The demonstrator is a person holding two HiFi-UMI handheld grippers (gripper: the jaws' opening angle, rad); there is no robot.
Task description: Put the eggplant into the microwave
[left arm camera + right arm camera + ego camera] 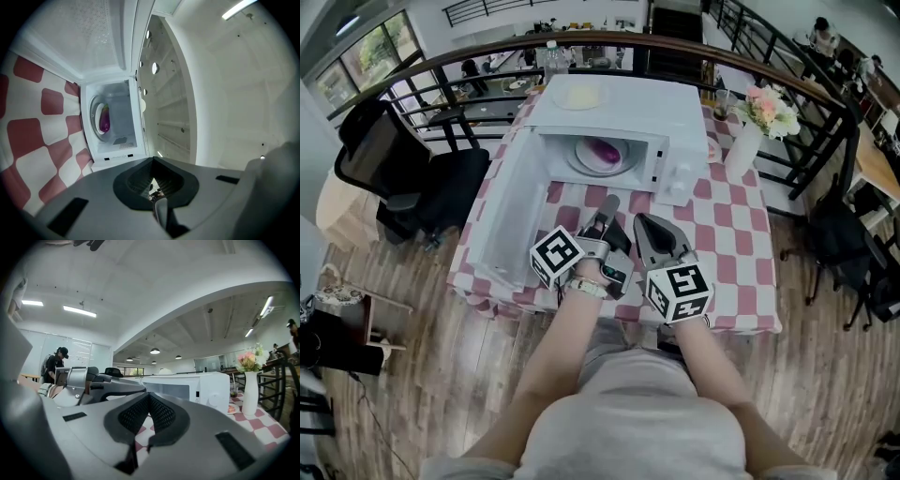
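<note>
The purple eggplant lies on the round plate inside the white microwave, whose door hangs open to the left. In the left gripper view the eggplant shows inside the lit cavity, with the door beside it. My left gripper is shut and empty, a short way in front of the opening. Beside it, my right gripper is also shut with nothing held. The right gripper view shows the left gripper and the microwave from the side.
The microwave stands on a red-and-white checkered tablecloth. A white vase of flowers stands right of it, and a plate lies on its top. A black chair is at the left, with a railing behind the table.
</note>
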